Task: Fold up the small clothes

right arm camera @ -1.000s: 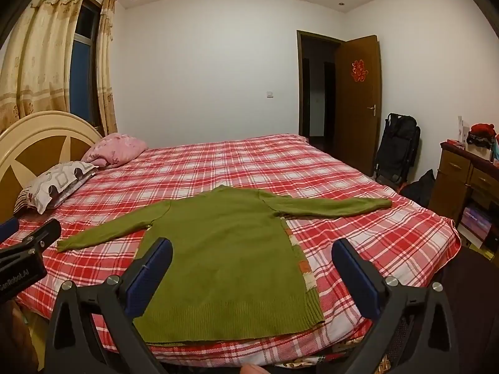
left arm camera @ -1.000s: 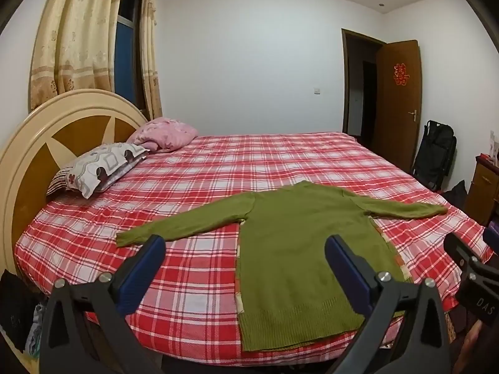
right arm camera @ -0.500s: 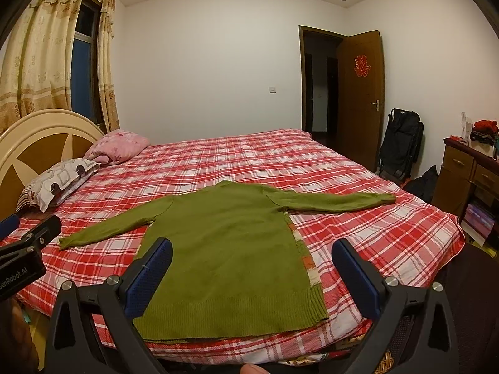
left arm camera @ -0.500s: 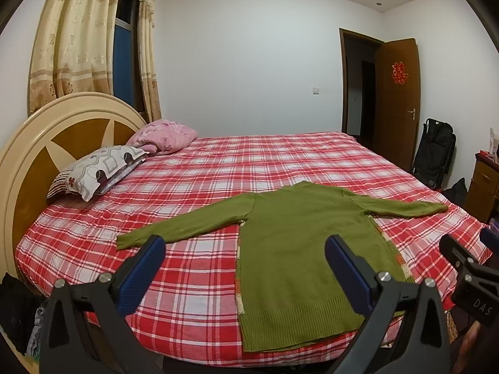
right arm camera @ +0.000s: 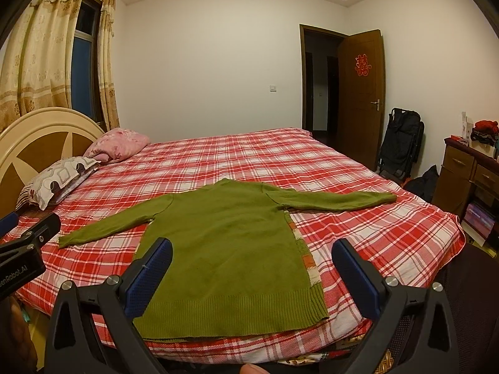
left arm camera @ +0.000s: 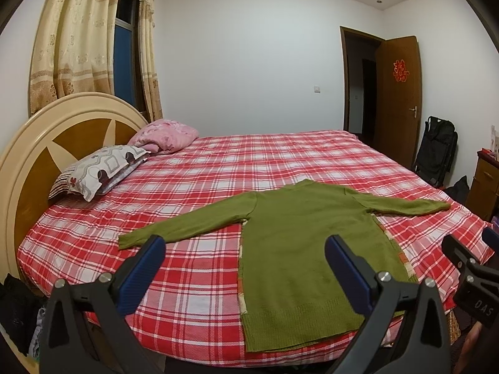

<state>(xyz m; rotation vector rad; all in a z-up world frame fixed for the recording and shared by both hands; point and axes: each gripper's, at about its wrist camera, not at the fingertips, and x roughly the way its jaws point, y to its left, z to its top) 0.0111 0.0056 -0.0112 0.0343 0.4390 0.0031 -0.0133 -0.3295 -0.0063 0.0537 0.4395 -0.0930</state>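
Left gripper [left arm camera: 243, 249] jaws spread, holding nothing. Green sweater [left arm camera: 299, 243] lies flat on the bed [left arm camera: 193, 268], sleeves out, hem at the near edge — staged for folding. Right gripper [right arm camera: 252, 252] also wide, empty.

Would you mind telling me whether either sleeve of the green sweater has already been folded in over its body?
No, the green sweater lies flat on the bed with both sleeves stretched straight out to its sides.
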